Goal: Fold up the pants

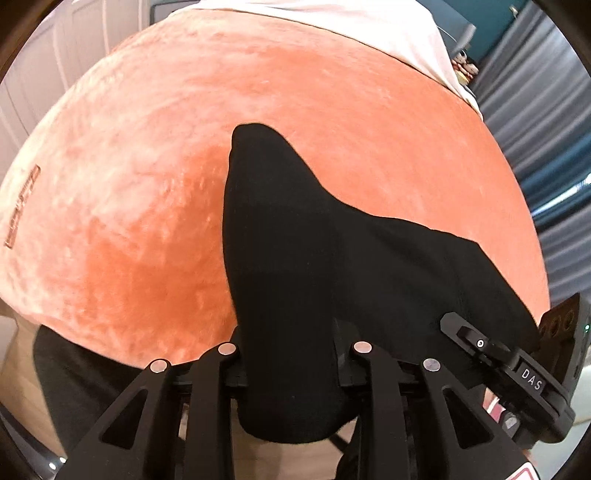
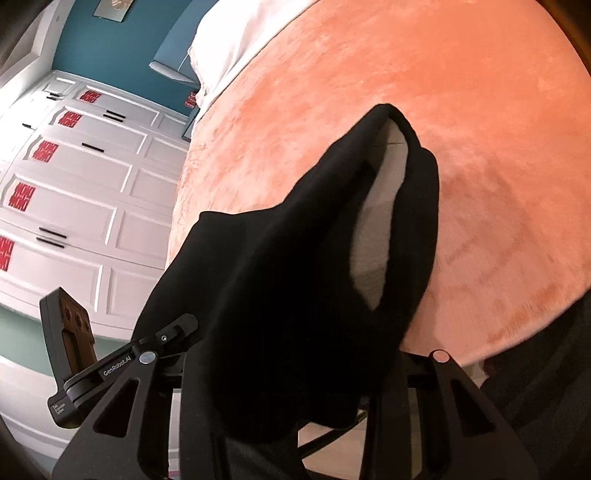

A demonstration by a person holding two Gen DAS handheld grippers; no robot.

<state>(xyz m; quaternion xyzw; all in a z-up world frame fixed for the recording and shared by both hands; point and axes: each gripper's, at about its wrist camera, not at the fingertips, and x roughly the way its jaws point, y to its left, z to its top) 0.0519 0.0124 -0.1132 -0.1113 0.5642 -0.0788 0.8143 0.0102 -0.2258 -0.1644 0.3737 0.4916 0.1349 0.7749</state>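
Note:
Black pants hang lifted above the orange plush blanket. One end runs down between the fingers of my left gripper, which is shut on the cloth; the fabric hides the fingertips. In the right wrist view the pants drape over my right gripper, which is also shut on them, and a grey inner lining shows in an opening. The two grippers are close side by side: the right gripper's body shows at lower right, and the left gripper's body at lower left.
The orange blanket covers a bed with white bedding at its far end. White panelled cupboards with red stickers stand on one side, a grey-blue curtain on the other. A person's dark clothing is at the near edge.

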